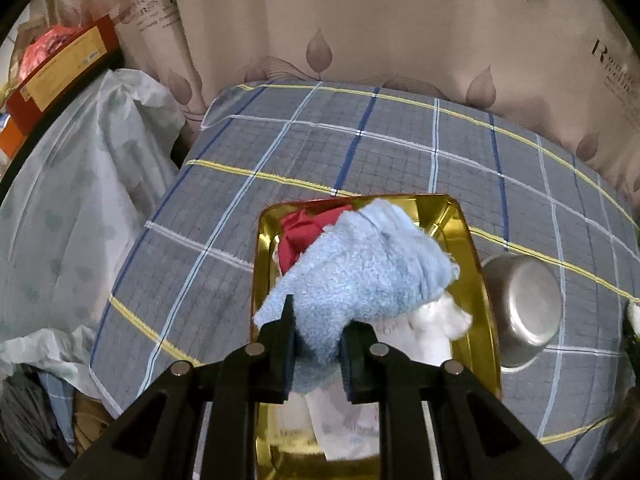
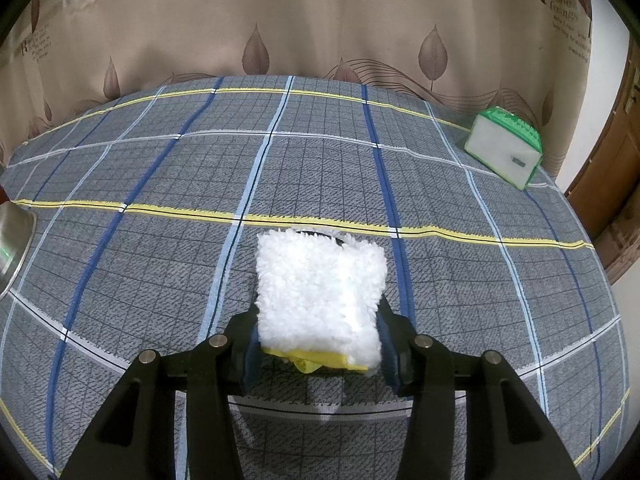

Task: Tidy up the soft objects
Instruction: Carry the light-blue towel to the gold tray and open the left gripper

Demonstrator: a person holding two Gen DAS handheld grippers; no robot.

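Plaid bedding [image 1: 320, 148] fills the left wrist view, where the left gripper [image 1: 318, 344] is clamped on a blue fuzzy cloth [image 1: 360, 272] directly above the gold tray [image 1: 476, 268] holding red fabric [image 1: 298, 236]. Across the right wrist view, the right gripper [image 2: 318, 332] pinches a white fluffy pad [image 2: 320, 296], its long axis pointing forward, the tray out of sight leftward.

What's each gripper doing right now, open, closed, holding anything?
Left gripper: closed on the blue fluffy cloth, over the gold tray.
Right gripper: closed on the white fluffy pad.
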